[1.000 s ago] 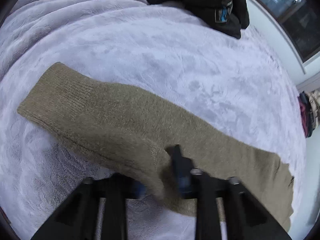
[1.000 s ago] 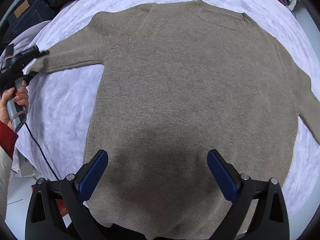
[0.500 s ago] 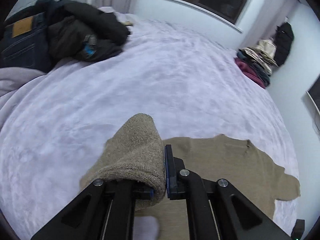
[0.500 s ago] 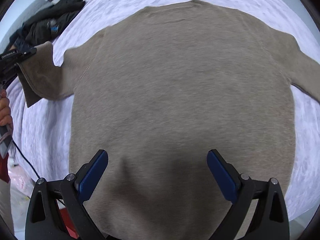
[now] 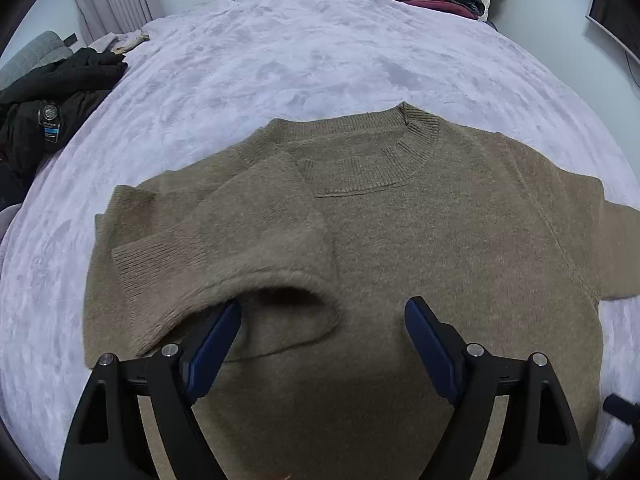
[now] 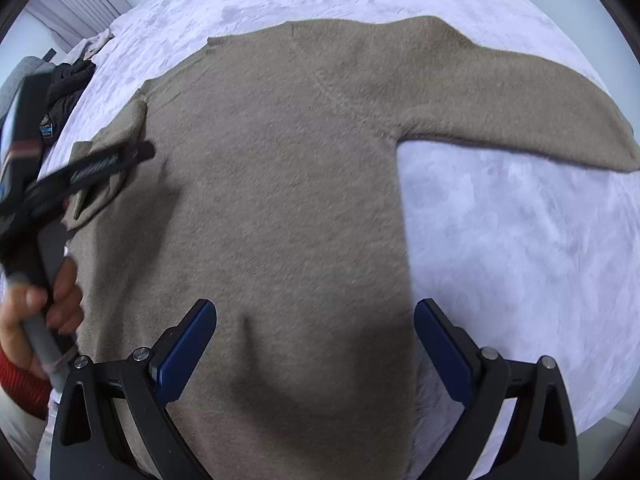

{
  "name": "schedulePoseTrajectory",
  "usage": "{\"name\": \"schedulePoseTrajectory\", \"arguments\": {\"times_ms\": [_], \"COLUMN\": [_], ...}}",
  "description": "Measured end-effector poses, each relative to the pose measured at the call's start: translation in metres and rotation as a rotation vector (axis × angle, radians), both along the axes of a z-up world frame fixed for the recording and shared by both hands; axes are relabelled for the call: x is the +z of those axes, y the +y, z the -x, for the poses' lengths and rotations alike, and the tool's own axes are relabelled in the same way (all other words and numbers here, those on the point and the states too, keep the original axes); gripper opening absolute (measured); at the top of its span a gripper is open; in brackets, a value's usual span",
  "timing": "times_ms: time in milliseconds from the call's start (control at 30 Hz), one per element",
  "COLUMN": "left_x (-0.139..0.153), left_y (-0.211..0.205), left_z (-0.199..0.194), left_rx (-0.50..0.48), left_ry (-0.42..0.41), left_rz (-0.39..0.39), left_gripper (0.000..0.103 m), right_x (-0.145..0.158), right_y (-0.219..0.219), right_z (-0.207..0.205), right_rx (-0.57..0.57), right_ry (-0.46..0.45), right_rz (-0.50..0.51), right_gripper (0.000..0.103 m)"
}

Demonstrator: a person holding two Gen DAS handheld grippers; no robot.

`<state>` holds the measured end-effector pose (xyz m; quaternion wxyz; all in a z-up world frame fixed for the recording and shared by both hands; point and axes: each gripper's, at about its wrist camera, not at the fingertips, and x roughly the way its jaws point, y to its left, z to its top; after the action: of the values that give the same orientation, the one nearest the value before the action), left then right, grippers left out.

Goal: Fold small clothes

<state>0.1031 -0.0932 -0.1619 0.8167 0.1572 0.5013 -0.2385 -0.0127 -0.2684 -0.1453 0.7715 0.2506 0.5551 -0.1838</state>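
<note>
Knit sweater (image 5: 400, 248) beneath open tongs (image 5: 322, 344)

A fuzzy, matt knit sweater (image 5: 400, 248) with ribbed collar and cuff lies on a plush, softly sheened lilac blanket (image 5: 320, 52), framed by the left gripper's (image 5: 322, 336) matt black plastic arms, blue rubbery pads and shiny metal screws.
</note>
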Motion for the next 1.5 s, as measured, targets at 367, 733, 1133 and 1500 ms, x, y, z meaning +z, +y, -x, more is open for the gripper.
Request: {"name": "schedulePoseTrajectory", "arguments": {"times_ms": [367, 733, 1133, 1500], "left_x": [-0.019, -0.051, -0.055, -0.052], "left_y": [0.166, 0.168, 0.173, 0.171], "left_z": [-0.052, -0.07, -0.075, -0.07], "left_rx": [0.311, 0.325, 0.367, 0.376], "left_ry": [0.032, 0.016, 0.019, 0.007], "left_rz": [-0.181, -0.182, -0.179, -0.202], "left_gripper": [0.085, 0.1, 0.102, 0.102], "right_x": [0.049, -0.017, -0.031, -0.02], "right_y": [0.098, 0.191, -0.037, -0.063], "right_z": [-0.14, -0.245, -0.132, -0.13], "right_rx": [0.565, 0.943, -0.091, -0.142], "right_ry": [-0.243, -0.032, -0.277, -0.367], "right_rz": [0.324, 0.632, -0.209, -0.288], "right_gripper": [0.1, 0.007, 0.015, 0.007]}}
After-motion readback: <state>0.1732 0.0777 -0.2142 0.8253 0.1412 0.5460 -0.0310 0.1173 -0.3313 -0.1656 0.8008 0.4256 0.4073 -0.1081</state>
